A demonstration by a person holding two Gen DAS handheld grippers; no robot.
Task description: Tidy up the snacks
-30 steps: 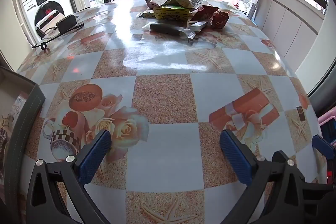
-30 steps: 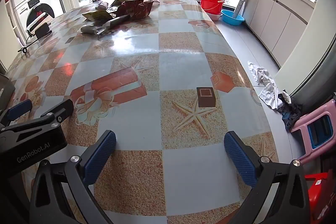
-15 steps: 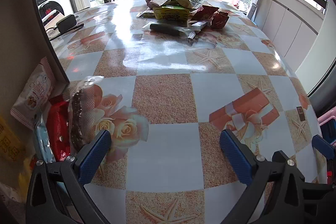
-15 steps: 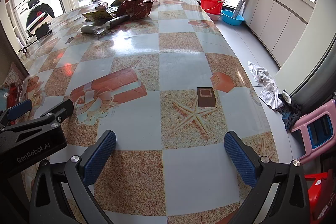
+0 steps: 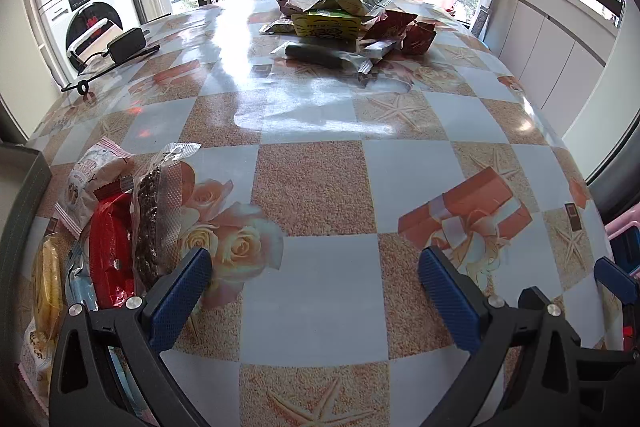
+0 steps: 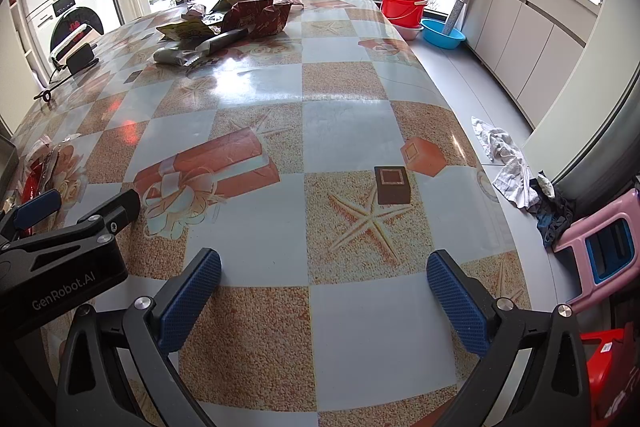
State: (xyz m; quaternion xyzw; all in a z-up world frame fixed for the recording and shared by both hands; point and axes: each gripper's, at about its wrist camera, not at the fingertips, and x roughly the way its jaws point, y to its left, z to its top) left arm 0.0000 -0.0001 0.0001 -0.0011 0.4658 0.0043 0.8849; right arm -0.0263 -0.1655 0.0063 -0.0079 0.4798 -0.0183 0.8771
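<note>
Several snack packs lie on the table at the left of the left wrist view: a clear pack of dark pieces point(image 5: 154, 215), a red pack point(image 5: 110, 247), a white pack point(image 5: 94, 183), a yellow one point(image 5: 46, 287). A grey container edge point(image 5: 20, 211) curves past them. My left gripper point(image 5: 314, 281) is open and empty, its left finger beside the clear pack. A heap of snack bags point(image 5: 340, 19) lies far back; it also shows in the right wrist view point(image 6: 236, 21). My right gripper point(image 6: 324, 287) is open and empty over bare table.
A black adapter with cable point(image 5: 126, 43) lies at the far left of the table point(image 5: 312, 183). Buckets and basins point(image 6: 402, 7) stand on the floor to the right, with a pink stool point(image 6: 604, 247) and rags point(image 6: 512, 171). A washing machine point(image 5: 80, 11) stands far left.
A grey container at the left tipped and moved aside, and several snack packs came out of it onto the table beside my left gripper. Both grippers stayed put and open.
</note>
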